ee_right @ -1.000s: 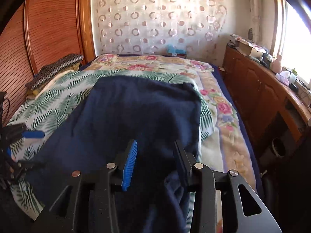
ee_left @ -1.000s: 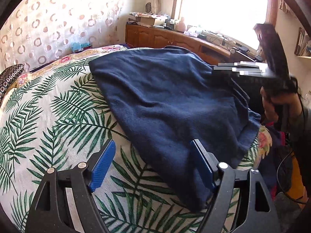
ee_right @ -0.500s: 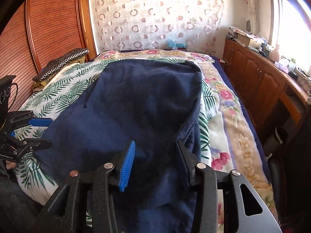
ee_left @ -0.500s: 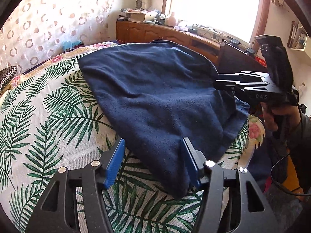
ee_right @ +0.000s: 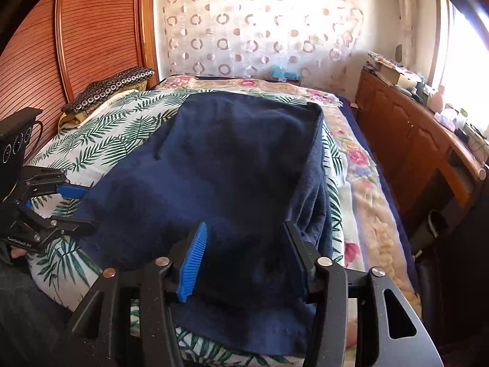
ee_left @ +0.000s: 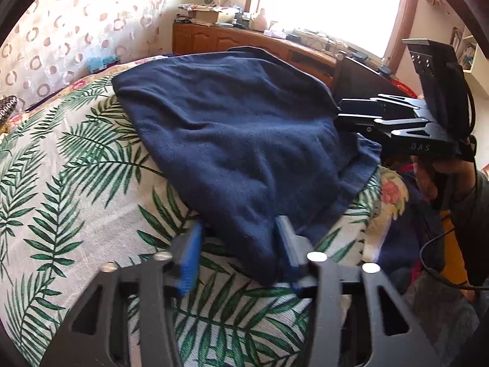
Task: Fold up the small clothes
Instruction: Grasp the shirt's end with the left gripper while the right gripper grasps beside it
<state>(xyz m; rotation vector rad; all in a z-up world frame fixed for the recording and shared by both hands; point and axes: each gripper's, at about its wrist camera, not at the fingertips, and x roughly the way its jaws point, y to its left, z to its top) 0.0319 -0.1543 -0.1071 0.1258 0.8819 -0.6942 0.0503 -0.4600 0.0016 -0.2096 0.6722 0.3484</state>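
Garment: navy fleece cloth (ee_left: 244, 140) lies spread on the palm-leaf bedspread (ee_left: 76, 183), near the bed's foot.
Left hand-held gripper (ee_left: 238, 244): jaws just closing around the cloth's near corner, not yet clamped.
Right hand-held gripper (ee_right: 244, 250): jaws just opening, released, straddling the cloth's edge.

Legible text: the letters "DAS", faint and pale, on the black side face of the right gripper (ee_left: 342, 116) body, seen from the left wrist view. On the left gripper (ee_right: 73, 208) body, seen from the right wrist view, one line of small white print near its lower edge; too small and blurred to read. Nothing else readable.
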